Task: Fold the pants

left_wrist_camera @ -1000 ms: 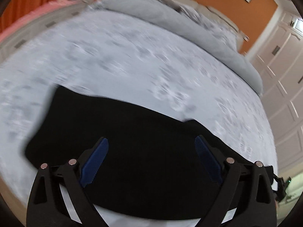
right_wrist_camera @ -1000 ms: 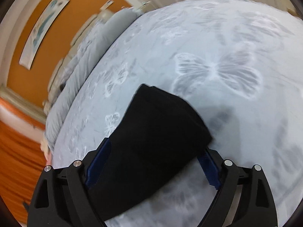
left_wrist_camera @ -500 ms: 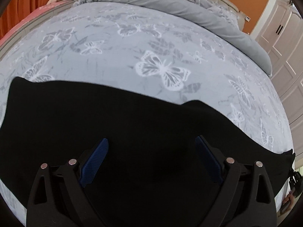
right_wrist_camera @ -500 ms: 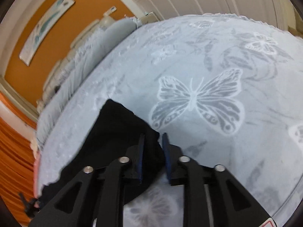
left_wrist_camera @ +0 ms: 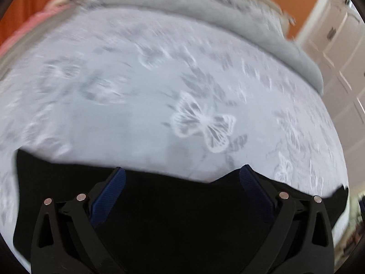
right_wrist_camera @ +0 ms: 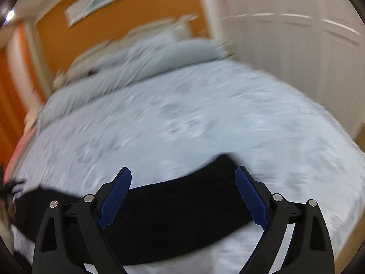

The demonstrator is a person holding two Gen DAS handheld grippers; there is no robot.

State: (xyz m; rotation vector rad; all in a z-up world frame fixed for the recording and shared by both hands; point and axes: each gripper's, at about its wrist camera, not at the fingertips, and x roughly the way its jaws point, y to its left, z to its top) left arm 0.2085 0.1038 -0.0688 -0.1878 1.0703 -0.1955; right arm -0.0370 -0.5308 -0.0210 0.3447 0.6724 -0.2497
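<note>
The black pants [left_wrist_camera: 178, 207] lie flat on the bed along the near edge, filling the bottom of the left wrist view. My left gripper [left_wrist_camera: 182, 178] is open above their far edge and holds nothing. In the right wrist view the pants [right_wrist_camera: 182, 205] run as a dark band from the left edge to a blunt end near the right finger. My right gripper [right_wrist_camera: 183, 180] is open over that band and holds nothing. Both views are motion-blurred.
The bed has a pale blue butterfly-print sheet [left_wrist_camera: 159, 96]. A grey duvet [left_wrist_camera: 205, 16] is bunched along the far side by the headboard. White wardrobe doors [right_wrist_camera: 296, 57] stand to the right, an orange wall [right_wrist_camera: 91, 34] behind.
My right gripper was shut on the pants' end half a second ago; it is now open and pulled back. My left gripper stayed open and drew back toward the near edge.
</note>
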